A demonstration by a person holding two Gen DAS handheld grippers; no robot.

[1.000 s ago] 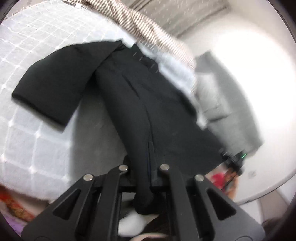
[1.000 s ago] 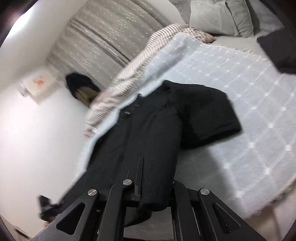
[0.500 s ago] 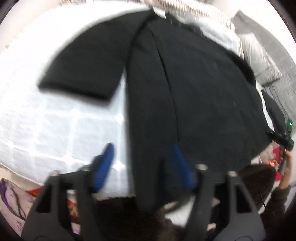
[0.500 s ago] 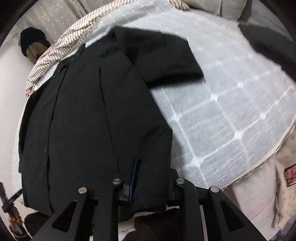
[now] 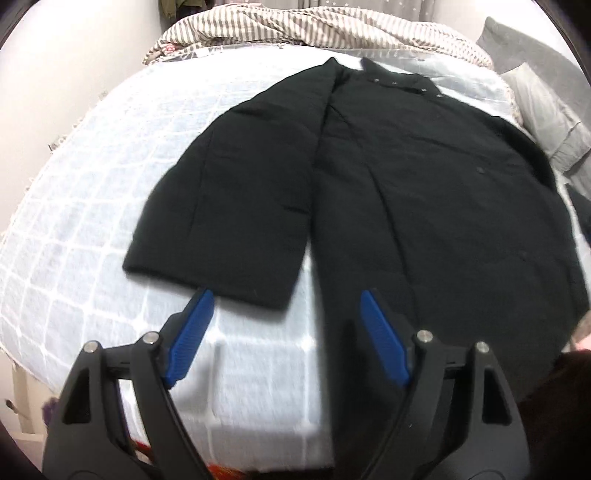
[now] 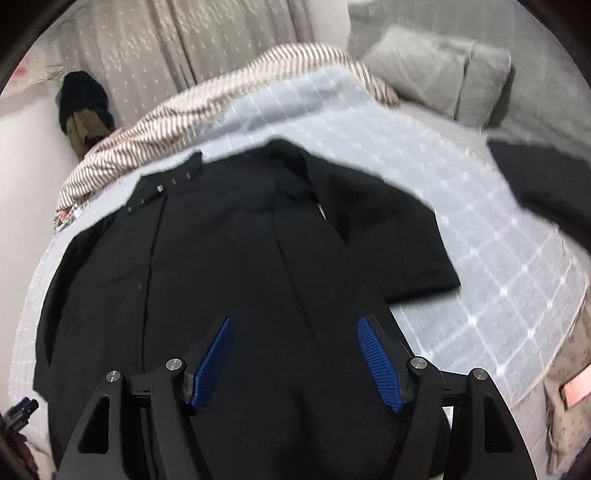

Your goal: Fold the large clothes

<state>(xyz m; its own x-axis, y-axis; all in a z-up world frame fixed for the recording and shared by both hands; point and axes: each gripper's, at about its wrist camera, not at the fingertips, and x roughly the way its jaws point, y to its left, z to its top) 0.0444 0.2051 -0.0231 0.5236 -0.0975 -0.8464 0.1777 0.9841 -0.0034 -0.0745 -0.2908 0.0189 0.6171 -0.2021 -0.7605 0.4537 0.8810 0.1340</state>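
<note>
Right, room: pale walls, a grey speckled curtain (image 6: 229, 48) behind the bed, dark clothes (image 6: 83, 107) hanging at the wall.
Bed: pale blue quilted bedspread (image 5: 92, 206) with a white grid, filling most of both views.
Duvet: striped, bunched along the far edge of the bed (image 5: 295, 26).
Pillows: two grey ones (image 6: 443, 70) at the head end, beyond the bedspread.
Coat: big black coat (image 5: 424, 184) lies flat on the bedspread, collar towards the striped duvet, hem at the near edge; one sleeve (image 5: 236, 192) is spread out to the side.
Left tool (image 5: 284, 332): jaws opening, blue pads wide apart, hovering over bedspread and the coat's edge, gripping nothing.
Right tool (image 6: 295, 354): jaws opening, over the coat's lower body, pads clear of the cloth.
</note>
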